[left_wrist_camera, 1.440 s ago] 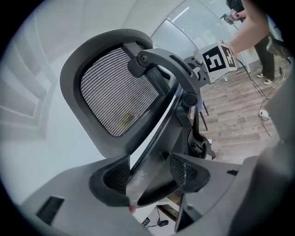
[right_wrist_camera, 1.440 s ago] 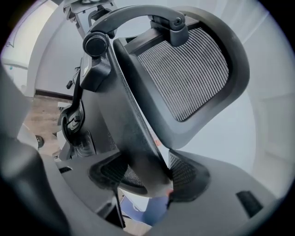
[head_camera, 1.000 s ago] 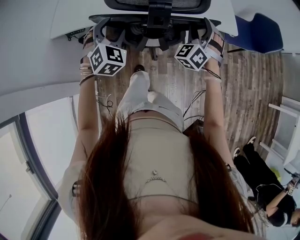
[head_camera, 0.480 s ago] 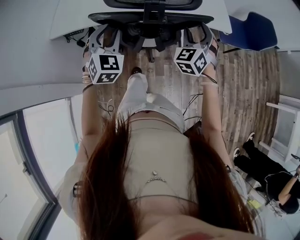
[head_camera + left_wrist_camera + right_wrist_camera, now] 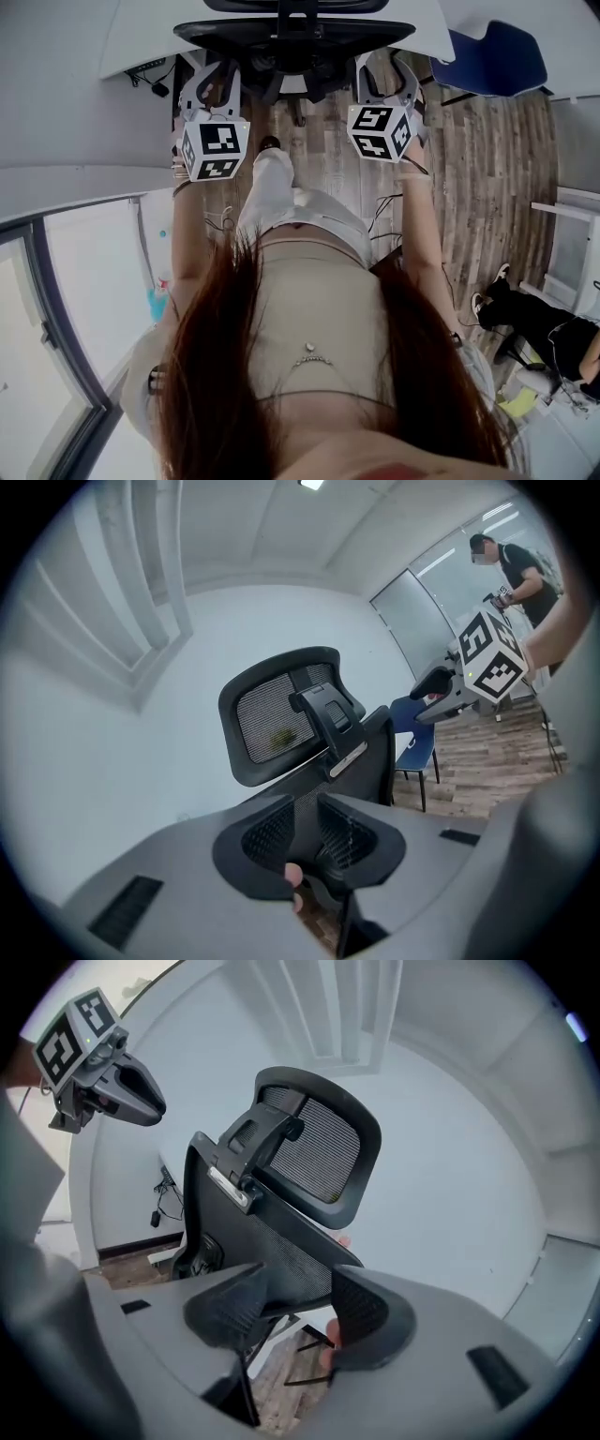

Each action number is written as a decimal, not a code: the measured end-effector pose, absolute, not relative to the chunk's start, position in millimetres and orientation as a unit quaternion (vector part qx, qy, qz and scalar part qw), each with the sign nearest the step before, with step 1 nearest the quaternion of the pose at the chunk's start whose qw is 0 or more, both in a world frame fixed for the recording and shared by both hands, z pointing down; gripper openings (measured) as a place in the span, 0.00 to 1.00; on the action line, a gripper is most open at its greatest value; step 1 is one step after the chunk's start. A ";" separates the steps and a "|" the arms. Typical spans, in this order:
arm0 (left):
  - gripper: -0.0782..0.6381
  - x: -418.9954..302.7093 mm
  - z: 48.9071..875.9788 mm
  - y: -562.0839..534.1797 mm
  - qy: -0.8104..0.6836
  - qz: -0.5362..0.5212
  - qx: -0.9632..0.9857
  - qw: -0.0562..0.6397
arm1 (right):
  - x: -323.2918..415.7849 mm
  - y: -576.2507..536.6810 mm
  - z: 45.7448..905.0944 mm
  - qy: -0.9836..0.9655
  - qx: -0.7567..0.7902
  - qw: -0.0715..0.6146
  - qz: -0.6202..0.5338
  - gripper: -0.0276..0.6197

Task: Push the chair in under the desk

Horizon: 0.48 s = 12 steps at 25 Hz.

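Two claws are set against the back of the black chair, one at each side of it, each held in one of the person's hands. The left claw is narrow. Its jaws have just been closing, and the edge of the chair's back fills the slim gap between them. I cannot make out whether the pads actually bite on it. The right claw stands wide. Its jaws have just been closing a little too, and the other edge of the chair's back runs between them, with open space showing beside one pad.

The chair stands straight ahead of both claws, its back facing them and its headrest above and beyond the jaws. Past the claws' tips lies the white desk, and the chair's back sits right at its near edge. Below the claws is a wooden floor. A blue chair stands off to the outer side of the right claw, well apart from the black one.
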<state>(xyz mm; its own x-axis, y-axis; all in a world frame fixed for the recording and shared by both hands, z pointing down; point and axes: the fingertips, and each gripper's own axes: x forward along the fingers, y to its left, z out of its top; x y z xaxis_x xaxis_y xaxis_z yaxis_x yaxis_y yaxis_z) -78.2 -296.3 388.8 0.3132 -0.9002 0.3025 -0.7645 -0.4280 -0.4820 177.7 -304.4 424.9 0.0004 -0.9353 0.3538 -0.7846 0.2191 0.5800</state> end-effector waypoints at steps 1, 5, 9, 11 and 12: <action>0.21 -78.3 388.4 -292.6 0.522 -0.267 -0.801 0.123 | 176.4 -301.1 424.8 -0.702 0.613 0.347 -0.107 0.40; 0.18 -78.5 386.5 -278.6 0.531 -0.251 -0.801 0.114 | 171.7 -289.3 425.0 -0.716 0.604 0.337 -0.096 0.36; 0.18 -76.4 386.3 -266.7 0.537 -0.235 -0.803 0.104 | 169.6 -279.1 418.1 -0.723 0.602 0.327 -0.096 0.32; 0.16 -76.7 381.1 -261.3 0.544 -0.218 -0.804 0.097 | 167.8 -274.2 414.0 -0.726 0.600 0.321 -0.098 0.30; 0.15 -77.0 378.5 -258.6 0.548 -0.210 -0.805 0.092 | 167.1 -271.6 412.5 -0.727 0.600 0.319 -0.099 0.29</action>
<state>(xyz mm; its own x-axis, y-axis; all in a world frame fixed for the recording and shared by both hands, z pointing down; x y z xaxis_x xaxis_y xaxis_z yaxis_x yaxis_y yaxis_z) -77.0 -258.6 378.5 0.3122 -0.9202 0.2361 -0.8428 -0.3830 -0.3783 167.1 -271.6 412.5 -0.0761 -0.9352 0.3457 -0.8093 0.2605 0.5265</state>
